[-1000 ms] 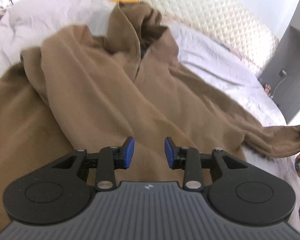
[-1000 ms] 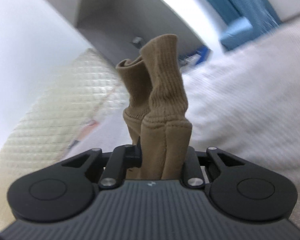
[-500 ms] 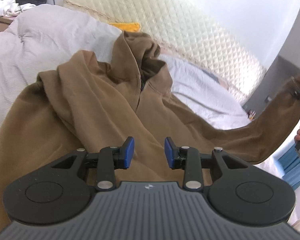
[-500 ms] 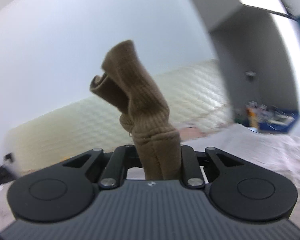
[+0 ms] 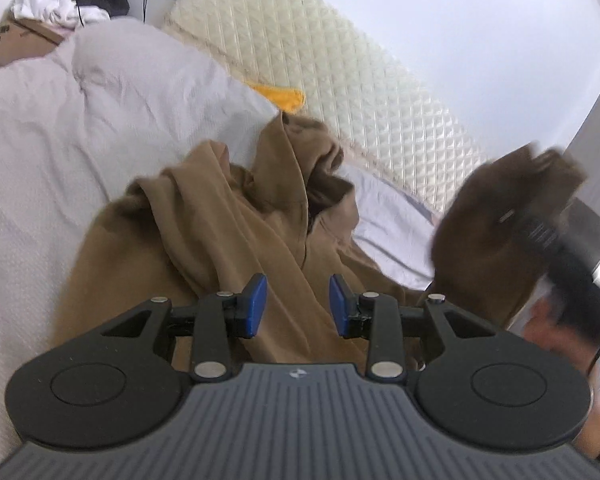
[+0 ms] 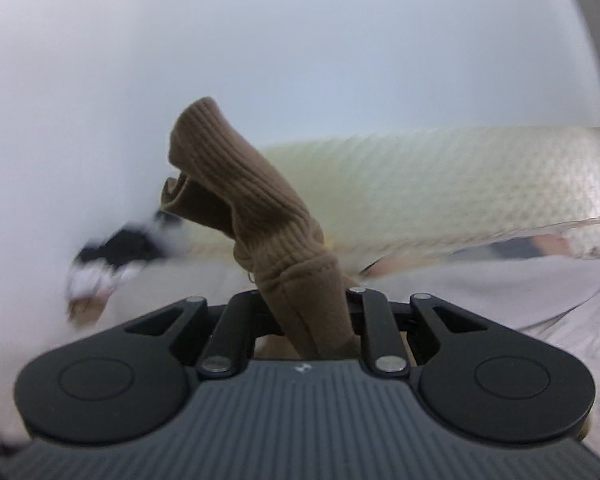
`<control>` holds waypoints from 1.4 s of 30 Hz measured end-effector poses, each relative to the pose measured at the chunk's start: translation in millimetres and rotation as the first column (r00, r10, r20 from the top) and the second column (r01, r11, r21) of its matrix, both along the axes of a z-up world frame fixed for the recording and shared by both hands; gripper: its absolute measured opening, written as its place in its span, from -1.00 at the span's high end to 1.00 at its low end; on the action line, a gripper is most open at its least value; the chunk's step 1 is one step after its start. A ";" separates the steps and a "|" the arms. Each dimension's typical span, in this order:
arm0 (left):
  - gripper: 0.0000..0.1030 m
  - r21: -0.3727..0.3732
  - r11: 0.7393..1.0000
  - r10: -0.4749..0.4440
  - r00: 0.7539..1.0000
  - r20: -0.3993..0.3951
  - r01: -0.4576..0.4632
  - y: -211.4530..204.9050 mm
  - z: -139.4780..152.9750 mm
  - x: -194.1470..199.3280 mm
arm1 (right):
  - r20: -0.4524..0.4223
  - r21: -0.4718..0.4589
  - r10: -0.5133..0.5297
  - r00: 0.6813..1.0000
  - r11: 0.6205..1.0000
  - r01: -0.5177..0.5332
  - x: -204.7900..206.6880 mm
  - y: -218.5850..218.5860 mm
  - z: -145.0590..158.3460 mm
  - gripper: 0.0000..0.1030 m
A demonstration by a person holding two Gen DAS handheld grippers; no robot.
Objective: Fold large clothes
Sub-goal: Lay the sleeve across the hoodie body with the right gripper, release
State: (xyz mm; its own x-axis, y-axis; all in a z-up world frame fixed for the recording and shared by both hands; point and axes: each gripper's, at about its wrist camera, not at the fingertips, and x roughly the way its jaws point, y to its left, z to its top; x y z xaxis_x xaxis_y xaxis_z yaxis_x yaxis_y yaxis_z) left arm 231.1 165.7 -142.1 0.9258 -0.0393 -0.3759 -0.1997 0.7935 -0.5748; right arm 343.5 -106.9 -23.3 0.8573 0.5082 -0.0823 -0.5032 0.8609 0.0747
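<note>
A large brown hoodie [image 5: 228, 240] lies crumpled on the white bed [image 5: 40, 168], hood toward the headboard. My left gripper [image 5: 298, 306] is open and empty, hovering just above the hoodie's body. My right gripper [image 6: 312, 316] is shut on the hoodie's ribbed sleeve cuff [image 6: 240, 200], which sticks up between the fingers. In the left wrist view the lifted sleeve [image 5: 500, 216] and the right gripper appear blurred at the right, raised over the garment.
A cream quilted headboard [image 5: 340, 80] runs behind the bed. A yellow item [image 5: 280, 96] lies by the pillow. A cardboard box with dark and white clothes [image 5: 60, 0] stands at the far left. A grey cabinet [image 5: 596, 120] is at the right.
My right gripper has lifted the sleeve cuff off the bed and swung it up and leftward over the hoodie. My left gripper has tilted up slightly and stayed open.
</note>
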 end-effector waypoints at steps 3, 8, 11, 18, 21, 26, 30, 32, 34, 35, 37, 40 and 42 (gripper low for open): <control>0.25 -0.006 1.000 0.029 0.999 0.018 -0.029 13.5 -1.9 -6.8 | -0.053 -0.040 0.051 0.997 0.998 -0.053 -15.7 31.5 -31.9 0.63; 0.25 -0.037 0.998 0.047 0.998 0.029 -0.046 32.2 -11.3 -13.0 | -0.165 -0.071 0.121 0.979 0.988 -0.134 -28.5 70.1 -83.2 0.62; 0.25 -0.038 0.998 0.047 0.999 0.014 -0.047 37.0 -20.0 -7.7 | -0.247 -0.114 0.158 0.956 0.975 -0.191 -35.9 91.6 -118.8 0.61; 0.25 -0.077 0.996 0.048 0.999 -0.009 -0.049 47.5 -33.2 0.8 | -0.309 -0.165 0.188 0.932 0.955 -0.248 -53.5 118.5 -147.7 0.57; 0.25 -0.073 0.996 0.048 0.999 -0.001 -0.048 45.0 -32.5 2.0 | -0.361 -0.127 0.209 0.909 0.955 -0.270 -46.2 114.8 -149.8 0.48; 0.25 -0.044 0.999 0.021 0.998 0.058 -0.018 36.9 -24.0 -1.5 | -0.413 -0.095 0.262 0.872 0.940 -0.328 -64.0 94.9 -141.2 -0.65; 0.25 -0.005 1.000 -0.027 0.998 0.058 0.028 24.0 -20.8 1.5 | -0.462 -0.051 0.321 0.827 0.921 -0.386 -82.2 67.9 -132.9 -0.61; 0.25 0.011 0.998 -0.063 0.997 0.042 0.062 15.2 -21.1 6.8 | -0.463 -0.042 0.311 0.830 0.928 -0.371 -84.0 52.9 -128.5 -0.61; 0.25 0.035 0.995 -0.090 0.996 0.022 0.089 5.4 -22.6 11.1 | -0.457 -0.035 0.270 0.847 0.947 -0.321 -81.8 37.0 -124.9 -0.61; 0.25 0.050 0.993 -0.103 0.995 0.010 0.103 -0.1 -23.6 13.8 | -0.451 -0.029 0.249 0.857 0.956 -0.293 -78.3 29.8 -123.3 -0.61; 0.25 0.081 0.988 -0.127 0.992 -0.015 0.128 -10.0 -26.2 19.7 | -0.439 -0.007 0.211 0.873 0.971 -0.238 -68.4 16.6 -121.1 -0.55; 0.25 0.108 0.982 -0.152 0.987 -0.058 0.157 -23.2 -32.9 30.6 | -0.433 0.035 0.166 0.886 0.985 -0.167 -50.9 1.9 -114.0 -0.36; 0.25 0.125 0.977 -0.162 0.983 -0.092 0.172 -31.2 -38.4 40.2 | -0.395 0.017 0.112 0.912 0.993 -0.115 -41.1 -1.9 -110.8 -0.29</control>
